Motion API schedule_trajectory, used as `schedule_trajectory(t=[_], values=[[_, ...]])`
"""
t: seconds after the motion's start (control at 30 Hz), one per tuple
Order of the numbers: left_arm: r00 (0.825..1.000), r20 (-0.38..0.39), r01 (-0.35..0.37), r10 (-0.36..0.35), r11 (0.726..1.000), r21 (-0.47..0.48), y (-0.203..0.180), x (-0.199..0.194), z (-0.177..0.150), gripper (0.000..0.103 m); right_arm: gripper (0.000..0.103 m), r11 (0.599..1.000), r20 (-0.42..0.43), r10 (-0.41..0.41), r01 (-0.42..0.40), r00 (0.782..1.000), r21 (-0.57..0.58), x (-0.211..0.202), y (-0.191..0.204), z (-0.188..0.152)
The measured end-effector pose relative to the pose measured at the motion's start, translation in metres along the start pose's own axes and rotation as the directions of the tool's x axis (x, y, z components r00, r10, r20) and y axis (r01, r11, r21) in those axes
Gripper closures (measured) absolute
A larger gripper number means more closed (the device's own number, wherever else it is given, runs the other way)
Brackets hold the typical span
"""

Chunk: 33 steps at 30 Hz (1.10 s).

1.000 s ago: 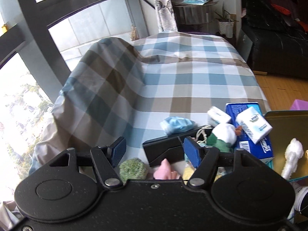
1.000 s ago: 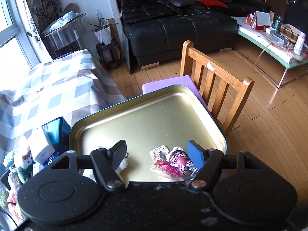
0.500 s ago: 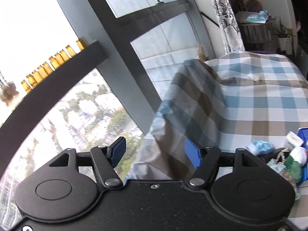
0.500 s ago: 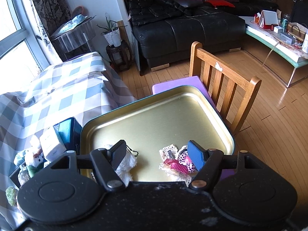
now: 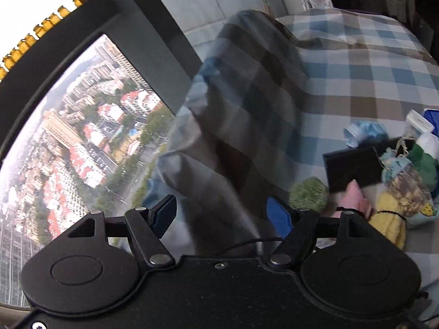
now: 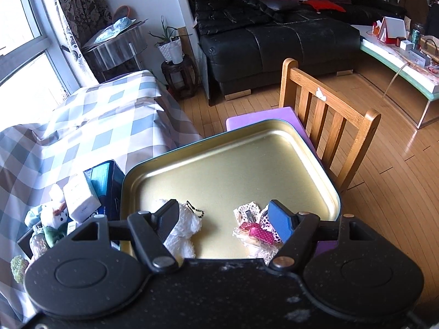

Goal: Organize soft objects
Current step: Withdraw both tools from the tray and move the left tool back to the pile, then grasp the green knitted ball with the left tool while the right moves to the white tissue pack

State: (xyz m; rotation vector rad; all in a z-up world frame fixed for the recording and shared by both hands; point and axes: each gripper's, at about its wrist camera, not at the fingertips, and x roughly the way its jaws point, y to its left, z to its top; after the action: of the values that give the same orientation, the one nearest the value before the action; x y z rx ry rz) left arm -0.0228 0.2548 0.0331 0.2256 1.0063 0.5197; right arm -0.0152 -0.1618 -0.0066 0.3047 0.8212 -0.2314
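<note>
A heap of soft things lies on the checked cloth at the right of the left wrist view: a green fuzzy ball [image 5: 309, 193], a pink piece [image 5: 354, 196], a yellow plush [image 5: 391, 220] and a light blue cloth [image 5: 365, 132]. My left gripper [image 5: 222, 216] is open and empty, left of the heap, pointing at the cloth's hanging edge. My right gripper [image 6: 223, 220] is open and empty over the gold tray [image 6: 219, 170], where a white fluffy toy [image 6: 183, 230] and a lace and pink ribbon piece [image 6: 255, 230] lie.
A black box [image 5: 351, 166] and white tissue packs [image 5: 418, 123] lie among the heap. A blue carton [image 6: 107, 181] stands beside the tray. A wooden chair [image 6: 326, 115] with a purple cushion is behind it. A window [image 5: 82, 137] is at left.
My left gripper swung left away from the heap towards the window, then partly back. My right gripper drew back slightly over the tray. Both stayed open.
</note>
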Motion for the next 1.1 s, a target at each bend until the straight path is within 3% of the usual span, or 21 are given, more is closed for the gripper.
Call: schedule_trajectory(t=[0.2,0.4,0.8,1.1], values=[[0.990,-0.032,0.139,-0.137,0.989,0.057,-0.038,0.024,0.002,0.033,0.032,0.999,-0.002,-0.025,0.025,1.000,-0.035,0.003,0.006,-0.002],[0.965,-0.091,0.243,-0.244,0.970,-0.019,-0.043,0.051,0.005,0.034,0.032,0.996,-0.004,-0.054,0.053,0.999,-0.076,0.006,0.013,-0.006],[0.938,-0.139,0.304,-0.317,0.947,-0.107,-0.043,0.104,0.005,0.034,0.031,0.985,0.003,-0.067,0.067,0.998,-0.161,0.009,0.030,-0.012],[0.917,-0.163,0.345,-0.363,0.930,-0.126,-0.044,0.134,0.000,0.034,0.027,0.969,0.024,-0.024,0.029,0.999,-0.247,0.006,0.055,-0.020]])
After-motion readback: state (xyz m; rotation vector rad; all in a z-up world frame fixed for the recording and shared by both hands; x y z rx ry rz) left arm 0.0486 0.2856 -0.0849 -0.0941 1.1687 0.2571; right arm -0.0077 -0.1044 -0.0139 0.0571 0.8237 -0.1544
